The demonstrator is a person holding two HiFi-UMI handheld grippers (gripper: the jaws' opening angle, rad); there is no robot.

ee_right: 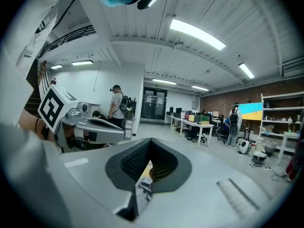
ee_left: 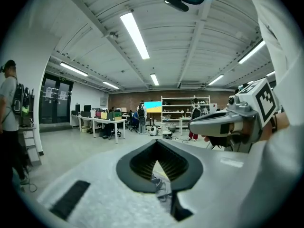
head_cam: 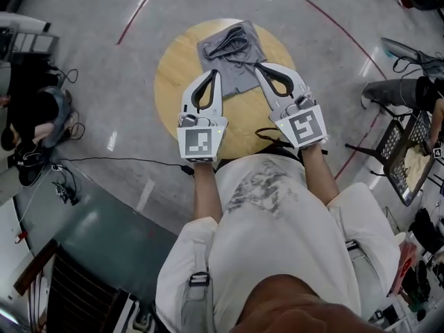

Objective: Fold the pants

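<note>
- Head view: round wooden table (head_cam: pixel 173 75) on a grey floor (head_cam: pixel 104 103). A red line crosses the floor at 11 o'clock and another at 1 o'clock.
- Pants (head_cam: pixel 232 50): grey, lying as a compact, roughly square bundle flat on the table. They sit at the top's 12 o'clock edge, with one corner reaching the rim. A dark curved band shows on the upper layer.
- Left gripper (head_cam: pixel 216 73): held over the table's middle, tip toward 12 o'clock, just at the bundle's near left corner in this view. Whether it touches the cloth I cannot tell from above. In the left gripper view its jaws are pressed together, nothing pinched. A sliver of wood and grey cloth shows far below through the loop of the pads.
- Right gripper (head_cam: pixel 258 68): beside the left one at about 3 o'clock of it, tip angled toward 11 o'clock at the bundle's near right corner. The right gripper view shows its jaws pressed together and empty, with the same glimpse of table and cloth beneath.
- Both gripper views look out nearly level across the room, so the grippers are well above the tabletop.
- The marker cubes sit at the 6 o'clock ends of the grippers, with bare forearms behind them. A white shirt (head_cam: pixel 270 220) fills the lower frame.
- Room, left gripper view: desks (ee_left: pixel 104 122) at 9 o'clock, shelving (ee_left: pixel 185 110) at centre, strip lights (ee_left: pixel 134 34) overhead.
</note>
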